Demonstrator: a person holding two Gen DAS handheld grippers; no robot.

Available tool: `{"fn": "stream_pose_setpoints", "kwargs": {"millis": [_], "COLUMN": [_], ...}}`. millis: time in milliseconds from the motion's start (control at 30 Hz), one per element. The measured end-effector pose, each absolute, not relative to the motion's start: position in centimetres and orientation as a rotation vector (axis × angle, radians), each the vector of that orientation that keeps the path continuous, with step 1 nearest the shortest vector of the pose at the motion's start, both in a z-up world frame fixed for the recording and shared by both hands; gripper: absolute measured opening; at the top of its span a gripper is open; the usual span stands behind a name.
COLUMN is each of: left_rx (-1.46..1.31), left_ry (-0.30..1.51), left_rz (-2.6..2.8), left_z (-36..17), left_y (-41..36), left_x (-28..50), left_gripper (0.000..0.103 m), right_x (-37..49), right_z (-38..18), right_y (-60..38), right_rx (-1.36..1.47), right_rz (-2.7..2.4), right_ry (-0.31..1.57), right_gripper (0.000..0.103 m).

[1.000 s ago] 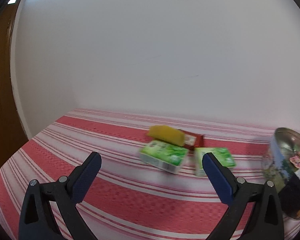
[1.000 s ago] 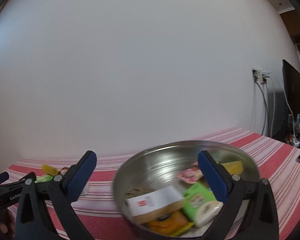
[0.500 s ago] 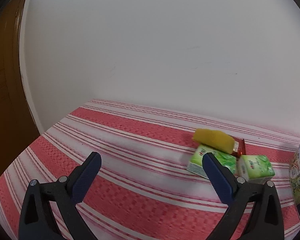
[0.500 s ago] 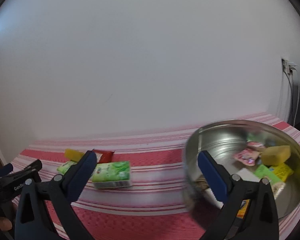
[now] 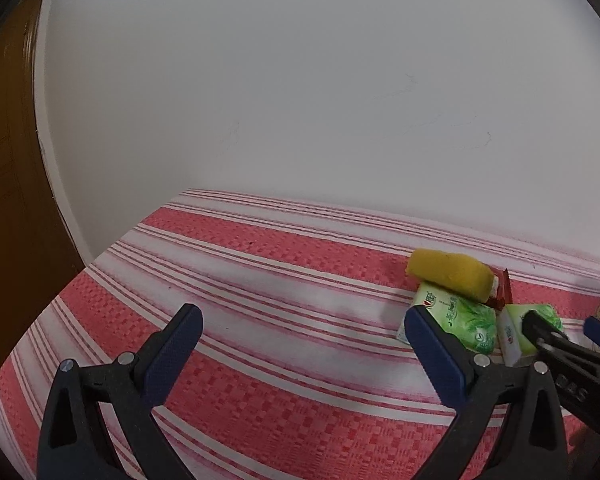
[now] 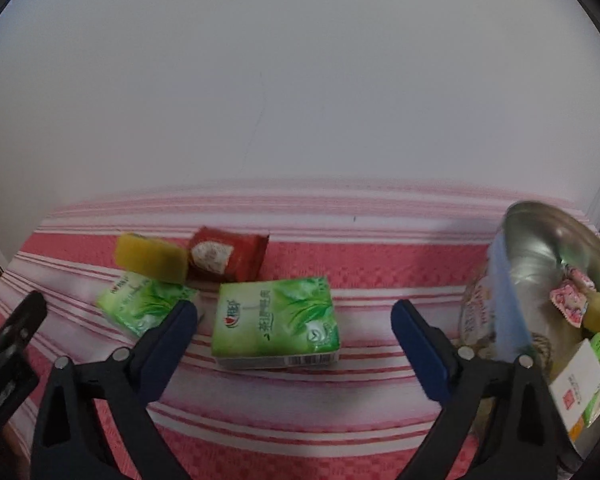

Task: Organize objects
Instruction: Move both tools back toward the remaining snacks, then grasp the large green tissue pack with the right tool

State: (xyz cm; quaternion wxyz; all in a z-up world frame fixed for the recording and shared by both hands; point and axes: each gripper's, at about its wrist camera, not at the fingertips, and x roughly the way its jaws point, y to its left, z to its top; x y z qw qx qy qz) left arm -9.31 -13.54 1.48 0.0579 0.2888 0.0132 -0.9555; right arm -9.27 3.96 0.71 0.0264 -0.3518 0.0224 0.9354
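Note:
On the red-and-white striped cloth (image 6: 300,420) lie two green tissue packs, a yellow sponge (image 6: 150,258) and a red packet (image 6: 224,258). The nearer green pack (image 6: 276,320) sits just ahead of my right gripper (image 6: 294,314), within the span of its wide jaws. They are closing and no pad touches the pack. The other green pack (image 6: 140,304) lies partly under the sponge. My left gripper (image 5: 302,320) is open over bare cloth, with the sponge (image 5: 450,276) and green packs (image 5: 456,320) to its right. The right gripper's fingers (image 5: 548,338) show there over the second pack (image 5: 516,332).
A round metal tin (image 6: 540,248) holding several packets stands at the right of the right wrist view. A white wall rises directly behind the cloth. A brown wooden door (image 5: 4,200) is at the far left, past the table's left edge.
The right gripper swung left from over the tin to the green pack and tipped downward. The left view shifted left, putting the packs at its right edge, and the right gripper's fingers entered it.

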Motion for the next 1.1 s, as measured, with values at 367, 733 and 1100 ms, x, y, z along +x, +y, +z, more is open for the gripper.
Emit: {"fn": "stream_pose_setpoints", "kwargs": {"millis": [367, 733, 1100], "left_rx": [0.957, 1.025, 1.192], "left_ry": [0.011, 0.024, -0.169], "left_rz": [-2.895, -3.013, -3.105], "left_z": [1.2, 1.1, 0.3], "left_y": [-13.1, -12.3, -5.8], "left_x": [-9.5, -9.2, -11.3], "left_gripper": [0.102, 0.102, 0.102], "right_x": [-11.6, -3.4, 1.9], "right_z": [-1.8, 0.6, 3.6], "right_y": [3.2, 6.3, 8.2], "right_rx": [-1.332, -1.111, -0.831], "right_rz": [2.783, 3.011, 3.106], "right_ry": [0.047, 0.130, -0.013], "right_gripper": [0.073, 0.073, 0.073]}}
